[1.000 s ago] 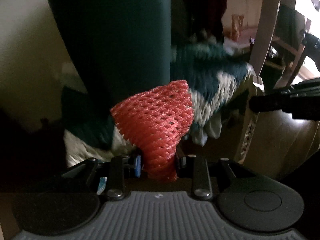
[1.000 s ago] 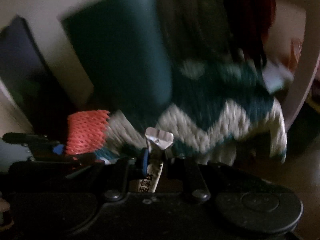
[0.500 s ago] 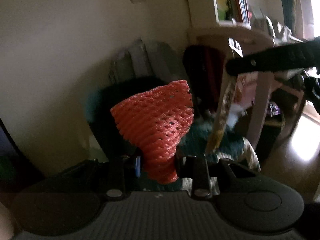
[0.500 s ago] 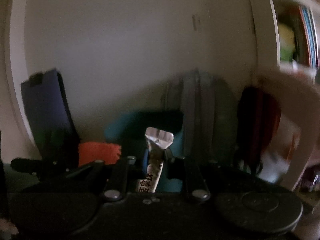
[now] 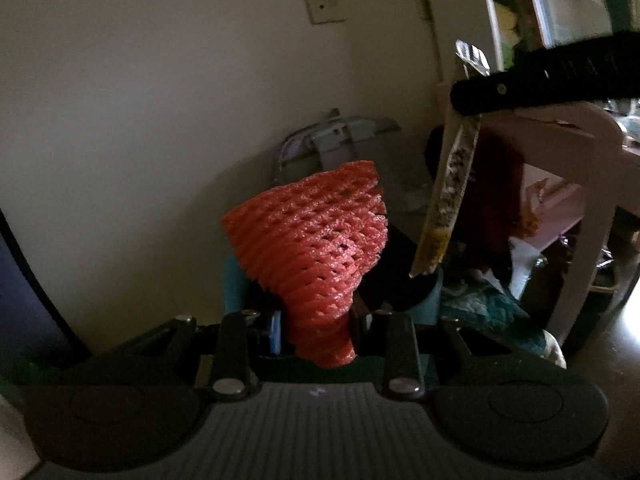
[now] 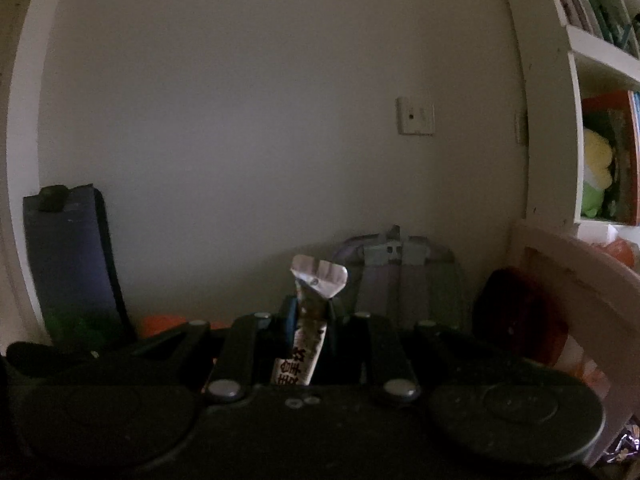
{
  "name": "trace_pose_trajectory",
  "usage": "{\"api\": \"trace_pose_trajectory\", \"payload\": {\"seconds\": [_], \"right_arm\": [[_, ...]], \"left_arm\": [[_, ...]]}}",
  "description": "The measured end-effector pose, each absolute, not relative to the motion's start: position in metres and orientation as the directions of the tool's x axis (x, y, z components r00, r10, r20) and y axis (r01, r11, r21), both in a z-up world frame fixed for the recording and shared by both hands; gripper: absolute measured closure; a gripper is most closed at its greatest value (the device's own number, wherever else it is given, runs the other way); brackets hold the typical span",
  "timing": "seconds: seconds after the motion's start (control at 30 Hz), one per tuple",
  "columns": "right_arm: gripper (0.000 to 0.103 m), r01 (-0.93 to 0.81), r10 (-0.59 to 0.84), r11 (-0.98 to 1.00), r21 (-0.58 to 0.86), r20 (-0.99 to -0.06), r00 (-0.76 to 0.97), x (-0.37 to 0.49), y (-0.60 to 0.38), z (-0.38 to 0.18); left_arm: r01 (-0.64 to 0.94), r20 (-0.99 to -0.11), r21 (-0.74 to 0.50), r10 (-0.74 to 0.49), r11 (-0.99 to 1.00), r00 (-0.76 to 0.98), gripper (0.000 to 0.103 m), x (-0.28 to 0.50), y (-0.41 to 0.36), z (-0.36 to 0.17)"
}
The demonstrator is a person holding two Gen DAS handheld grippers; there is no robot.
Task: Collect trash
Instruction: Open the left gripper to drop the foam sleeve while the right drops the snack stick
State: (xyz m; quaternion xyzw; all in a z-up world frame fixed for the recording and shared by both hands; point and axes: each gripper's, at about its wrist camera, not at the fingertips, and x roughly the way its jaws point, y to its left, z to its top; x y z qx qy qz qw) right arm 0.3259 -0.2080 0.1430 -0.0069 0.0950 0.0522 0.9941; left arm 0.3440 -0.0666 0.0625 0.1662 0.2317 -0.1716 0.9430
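Note:
In the left wrist view my left gripper (image 5: 316, 330) is shut on a red foam fruit net (image 5: 316, 248), which fans out above the jaws. In the right wrist view my right gripper (image 6: 310, 320) is shut on a narrow printed snack wrapper (image 6: 306, 336) whose crumpled silver end (image 6: 318, 276) sticks up past the fingertips. The left wrist view also catches that wrapper (image 5: 448, 204) hanging down from the right gripper's dark finger (image 5: 560, 76) at the upper right. Behind the net stands a dark teal bin (image 5: 424, 300), mostly hidden.
A pale wall with a switch plate (image 6: 415, 116) fills both views. A grey backpack (image 6: 404, 276) leans on the wall. White shelving (image 6: 592, 60) with toys stands at the right. A white table (image 5: 576, 216) has clutter under it. A dark blue panel (image 6: 64, 256) stands left.
Both grippers have risen with their loads still held. The teal bin and zigzag blanket that filled the views have dropped low or out; wall, backpack and shelving now show.

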Motion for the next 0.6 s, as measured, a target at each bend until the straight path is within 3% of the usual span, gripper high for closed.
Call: {"api": "trace_pose_trajectory", "payload": {"seconds": [0.6], "right_arm": [[0.087,-0.109,0.081,0.993,-0.04,-0.428,0.9,0.433,-0.202,0.081]], "left_arm": [[0.4,-0.654,0.208,-0.177,0.892,0.735,0.073,0.451,-0.1,0.0]]}}
